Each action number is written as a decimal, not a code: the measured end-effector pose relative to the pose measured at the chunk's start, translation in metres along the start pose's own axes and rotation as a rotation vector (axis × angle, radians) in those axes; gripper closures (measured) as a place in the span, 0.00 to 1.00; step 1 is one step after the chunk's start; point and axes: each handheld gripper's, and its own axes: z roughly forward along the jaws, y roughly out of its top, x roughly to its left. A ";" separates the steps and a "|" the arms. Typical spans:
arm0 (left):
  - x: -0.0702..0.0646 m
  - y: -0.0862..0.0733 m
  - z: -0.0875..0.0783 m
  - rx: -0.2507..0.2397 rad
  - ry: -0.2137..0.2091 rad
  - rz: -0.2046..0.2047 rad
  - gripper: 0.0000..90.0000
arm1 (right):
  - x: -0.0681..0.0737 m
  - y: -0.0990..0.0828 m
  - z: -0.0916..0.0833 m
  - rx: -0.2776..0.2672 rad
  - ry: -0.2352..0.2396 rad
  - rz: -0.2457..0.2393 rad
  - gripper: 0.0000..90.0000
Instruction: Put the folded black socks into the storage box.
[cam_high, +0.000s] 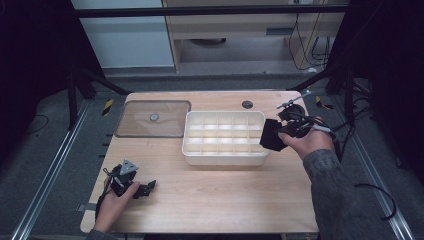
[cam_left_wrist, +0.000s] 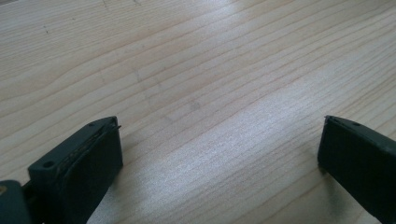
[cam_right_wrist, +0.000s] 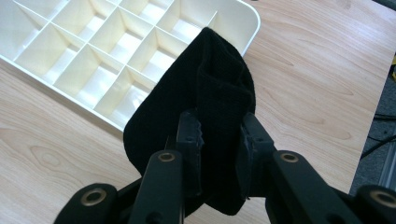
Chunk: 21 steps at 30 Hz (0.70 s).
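Black fabric, a folded cloth piece (cam_right_wrist: 205, 116), sits pinched between the jaws of the right gripper (cam_right_wrist: 219, 140); in the right gripper view the two pads press in on a vertical fold of it at lower centre, and the cloth bulges out above and to the left of them. In the high view the same cloth (cam_high: 272, 135) hangs at the right of centre, held by the right gripper (cam_high: 282, 131) in the person's right hand (cam_high: 310, 142), just beside the right end of the white compartment tray (cam_high: 225, 159). In the right gripper view the cloth's upper edge overlaps the tray's near corner (cam_right_wrist: 250, 21), whose small square compartments fill the upper left of the frame.

Left gripper (cam_high: 146, 188) rests low on the wooden table (cam_high: 215, 200) at lower left of the high view, held in the left hand (cam_high: 115, 205), well apart from the tray. In the left gripper view its jaws stand wide apart at the lower corners, with bare wood grain between them.

A clear flat lid (cam_high: 152, 119) lies on the table at upper left, just beside the tray's left end.
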 end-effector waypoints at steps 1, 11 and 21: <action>0.000 0.000 0.000 0.000 0.000 0.000 0.00 | 0.000 0.001 0.001 0.001 0.000 0.002 0.82; -0.001 0.000 0.000 0.001 0.002 -0.003 0.00 | -0.001 0.011 0.018 0.034 -0.016 -0.017 0.82; -0.001 0.000 0.000 0.003 0.004 -0.006 0.00 | -0.001 0.016 0.029 0.056 -0.018 -0.017 0.81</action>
